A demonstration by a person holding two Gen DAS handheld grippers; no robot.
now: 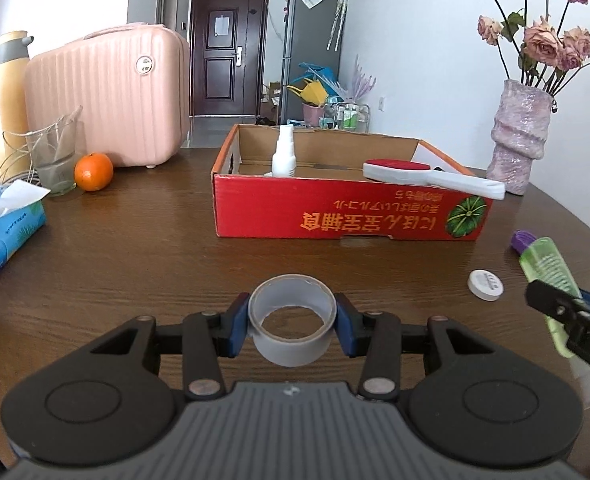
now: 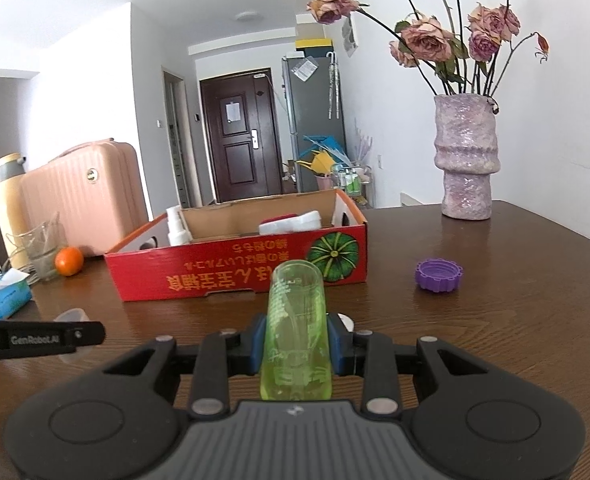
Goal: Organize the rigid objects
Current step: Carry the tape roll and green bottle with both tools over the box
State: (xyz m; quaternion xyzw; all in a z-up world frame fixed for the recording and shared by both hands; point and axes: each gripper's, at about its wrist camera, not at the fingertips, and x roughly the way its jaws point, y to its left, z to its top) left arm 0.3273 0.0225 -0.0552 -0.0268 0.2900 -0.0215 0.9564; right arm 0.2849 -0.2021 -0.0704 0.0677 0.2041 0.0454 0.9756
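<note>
The left tongs (image 1: 293, 322) are clamping a roll of grey tape (image 1: 292, 318) between their blue pads, holding it just above the wooden worktop (image 1: 135, 248), well short of the red cardboard box (image 1: 347, 210). The right tongs (image 2: 297, 346) are gripping a translucent green case (image 2: 295, 328) lengthwise, its far end pointing toward the same box. Inside the box a white spray bottle (image 1: 284, 152) is standing upright at the left, and a red-and-white brush (image 1: 431, 178) is lying across the right front rim. A purple cap (image 2: 439, 275) and a small white lid (image 1: 485, 285) are lying on the worktop right of the box, apart from each other.
</note>
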